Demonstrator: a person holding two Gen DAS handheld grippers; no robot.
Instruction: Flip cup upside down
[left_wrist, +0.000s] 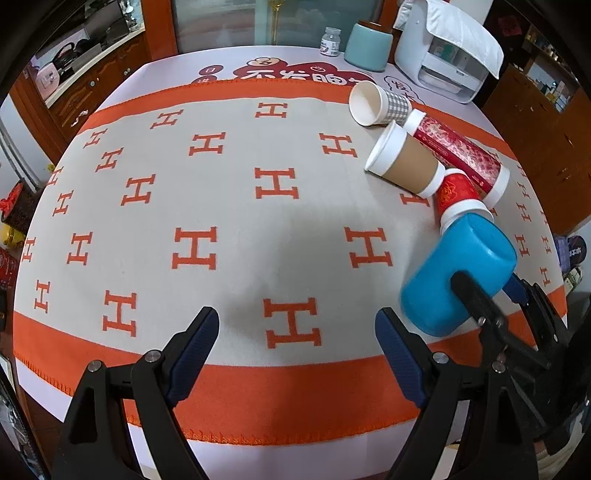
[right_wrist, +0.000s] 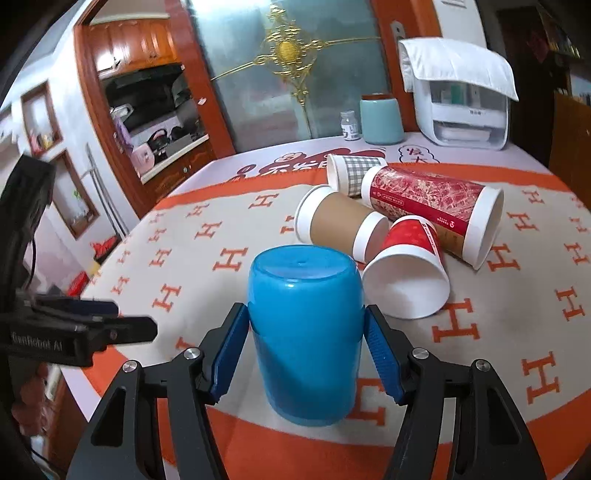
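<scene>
A blue plastic cup (right_wrist: 306, 332) stands upside down on the orange-and-grey blanket, closed base up. My right gripper (right_wrist: 306, 321) is shut on the blue cup, its blue pads (right_wrist: 231, 350) pressed on both sides. In the left wrist view the blue cup (left_wrist: 454, 280) appears at the right, tilted in the frame, with the right gripper (left_wrist: 491, 295) on it. My left gripper (left_wrist: 297, 354) is open and empty above the blanket near the front edge.
Several paper cups lie on their sides behind the blue cup: a brown one (right_wrist: 340, 225), a red one (right_wrist: 406, 269), a tall red one (right_wrist: 432, 210) and a checked one (right_wrist: 354, 171). A teal canister (right_wrist: 380, 118), small bottle (right_wrist: 351, 125) and white appliance (right_wrist: 461, 107) stand at the back.
</scene>
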